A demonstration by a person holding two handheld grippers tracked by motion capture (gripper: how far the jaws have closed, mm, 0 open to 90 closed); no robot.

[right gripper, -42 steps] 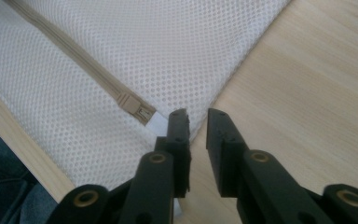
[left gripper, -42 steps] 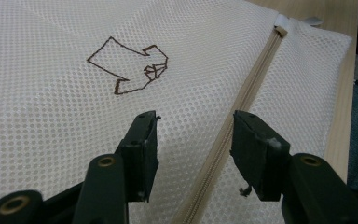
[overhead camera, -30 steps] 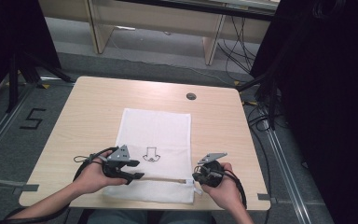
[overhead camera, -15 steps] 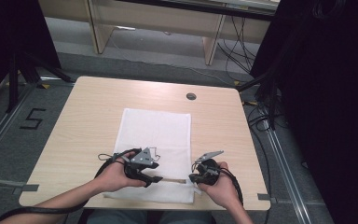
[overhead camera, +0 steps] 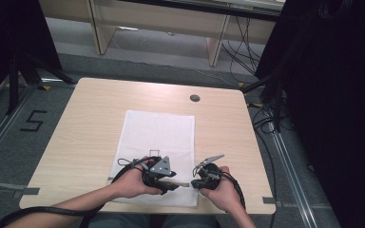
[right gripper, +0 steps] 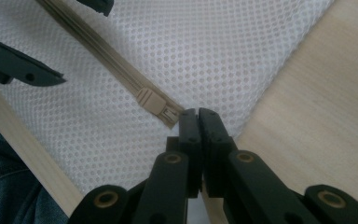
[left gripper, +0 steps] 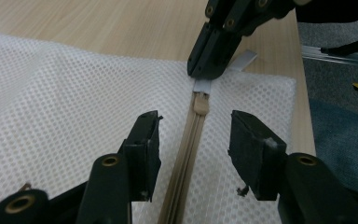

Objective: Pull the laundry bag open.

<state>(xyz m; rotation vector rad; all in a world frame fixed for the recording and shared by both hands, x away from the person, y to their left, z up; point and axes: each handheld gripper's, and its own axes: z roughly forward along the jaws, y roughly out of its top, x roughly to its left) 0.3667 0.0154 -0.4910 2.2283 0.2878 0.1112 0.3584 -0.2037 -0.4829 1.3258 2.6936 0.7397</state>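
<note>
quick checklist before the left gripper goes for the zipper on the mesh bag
1. Right gripper shut on the grey end tab of the zipper: ok, pinched at the tips.
2. Left gripper open enough: ok, its jaws have just been closing but stand apart, nothing pressed.
3. Zipper centred between the left jaws: ok, the beige track runs up the gap.
4. Slider within reach: ok, just ahead of the left jaws, beside the right tips.
5. Mesh bag flat on the table: ok.
6. Zipper fully closed along its length: cannot tell.
</note>
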